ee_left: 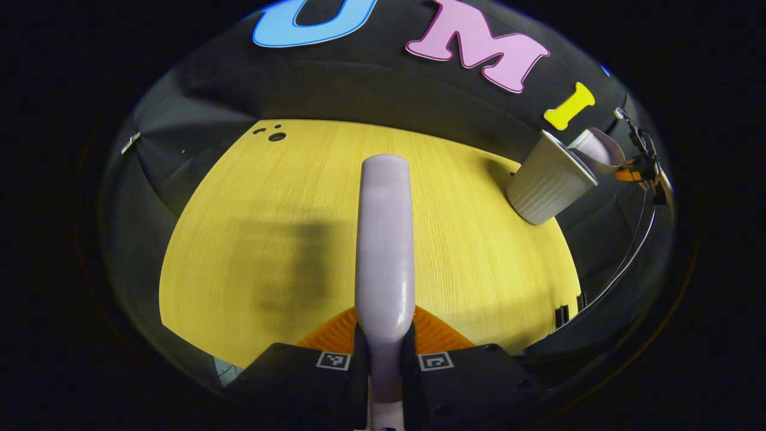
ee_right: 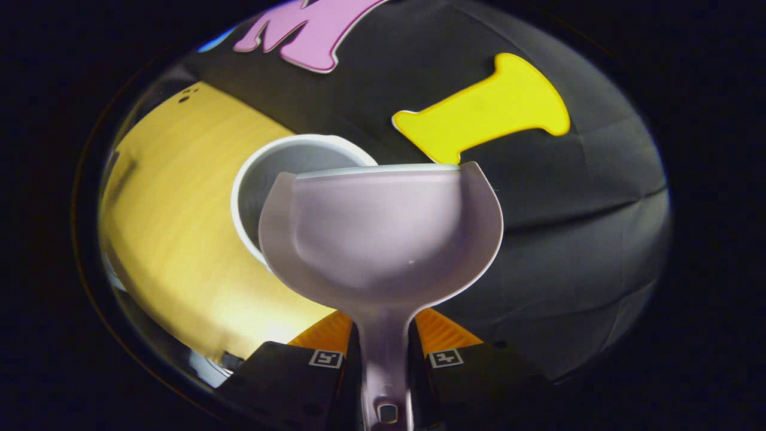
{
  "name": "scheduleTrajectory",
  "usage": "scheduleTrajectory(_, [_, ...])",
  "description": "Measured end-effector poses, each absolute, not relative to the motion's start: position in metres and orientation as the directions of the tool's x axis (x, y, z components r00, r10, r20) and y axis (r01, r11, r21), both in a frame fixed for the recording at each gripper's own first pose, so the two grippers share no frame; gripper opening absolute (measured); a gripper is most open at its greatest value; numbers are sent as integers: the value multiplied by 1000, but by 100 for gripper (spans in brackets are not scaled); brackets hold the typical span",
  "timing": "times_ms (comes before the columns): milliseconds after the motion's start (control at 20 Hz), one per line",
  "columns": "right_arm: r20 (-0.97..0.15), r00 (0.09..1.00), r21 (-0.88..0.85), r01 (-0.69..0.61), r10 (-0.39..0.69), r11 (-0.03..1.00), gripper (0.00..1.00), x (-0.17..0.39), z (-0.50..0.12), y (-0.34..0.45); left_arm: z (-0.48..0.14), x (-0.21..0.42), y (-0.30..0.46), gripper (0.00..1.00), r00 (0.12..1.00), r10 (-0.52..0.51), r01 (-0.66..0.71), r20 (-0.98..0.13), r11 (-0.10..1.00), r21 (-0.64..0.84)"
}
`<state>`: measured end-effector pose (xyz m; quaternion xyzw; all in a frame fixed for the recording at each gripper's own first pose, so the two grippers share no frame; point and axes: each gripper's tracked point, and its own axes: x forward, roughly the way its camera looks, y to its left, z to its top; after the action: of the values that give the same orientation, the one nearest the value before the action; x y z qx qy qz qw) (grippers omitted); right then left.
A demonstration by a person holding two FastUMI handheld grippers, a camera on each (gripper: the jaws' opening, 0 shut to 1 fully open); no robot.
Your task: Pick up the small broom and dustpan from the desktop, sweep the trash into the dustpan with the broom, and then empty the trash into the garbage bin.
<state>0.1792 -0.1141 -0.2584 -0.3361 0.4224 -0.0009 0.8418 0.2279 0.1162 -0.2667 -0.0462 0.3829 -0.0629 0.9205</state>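
Observation:
My left gripper (ee_left: 385, 335) is shut on the lilac small broom (ee_left: 385, 239), which points straight ahead above the yellow desktop (ee_left: 251, 239). Its bristles are hidden from me. At the right, the ribbed pale garbage bin (ee_left: 547, 182) stands at the table's far edge, with the lilac dustpan (ee_left: 595, 146) tipped over its rim. In the right gripper view my right gripper (ee_right: 383, 335) is shut on the dustpan's handle. The dustpan (ee_right: 383, 233) hangs over the mouth of the garbage bin (ee_right: 281, 179), and its scoop looks bare inside.
The other gripper (ee_left: 643, 167), with a cable hanging from it, shows at the far right behind the bin. Small round holes (ee_left: 276, 136) sit in the desktop's far left corner. Black cloth walls close in the table on all sides.

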Motion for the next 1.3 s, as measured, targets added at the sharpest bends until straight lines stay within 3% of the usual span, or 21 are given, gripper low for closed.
scheduleTrajectory(150, [-702, 669, -484, -198, -243, 853, 37, 152, -238, -98, -266, 222, 132, 27, 708, -149, 103, -691, 989, -108])
scheduleTrajectory(350, [-704, 704, -266, -133, -98, 955, 37, 131, -233, -52, -272, 214, 142, 26, 703, -157, 138, -694, 987, -83])
scheduleTrajectory(400, [-698, 713, -211, -120, -64, 970, 33, 126, -232, -38, -274, 212, 142, 27, 701, -164, 146, -694, 986, -86])
scheduleTrajectory(450, [-689, 725, -160, -111, -31, 981, 37, 122, -232, -29, -276, 210, 142, 27, 695, -176, 151, -697, 984, -98])
scheduleTrajectory(650, [-648, 758, -9, -104, 73, 995, 37, 92, -243, 29, -281, 207, 135, 27, 680, -230, 164, -696, 973, -160])
scheduleTrajectory(900, [-678, 716, 66, -164, 165, 984, 35, 45, -303, 95, -286, 208, 129, 27, 680, -241, 178, -693, 971, -162])
scheduleTrajectory(1000, [-674, 719, 72, -169, 172, 983, 37, 35, -324, 111, -291, 205, 126, 27, 671, -241, 184, -701, 970, -158])
scheduleTrajectory(1050, [-681, 712, 71, -168, 171, 983, 33, 29, -337, 115, -295, 204, 125, 27, 667, -241, 190, -705, 970, -152])
scheduleTrajectory(1150, [-709, 687, 65, -165, 162, 984, 37, 21, -368, 122, -304, 204, 123, 28, 657, -238, 200, -715, 970, -138])
scheduleTrajectory(1300, [-753, 637, 88, -154, 167, 984, 33, 15, -416, 139, -322, 210, 123, 28, 642, -212, 176, -737, 976, -128])
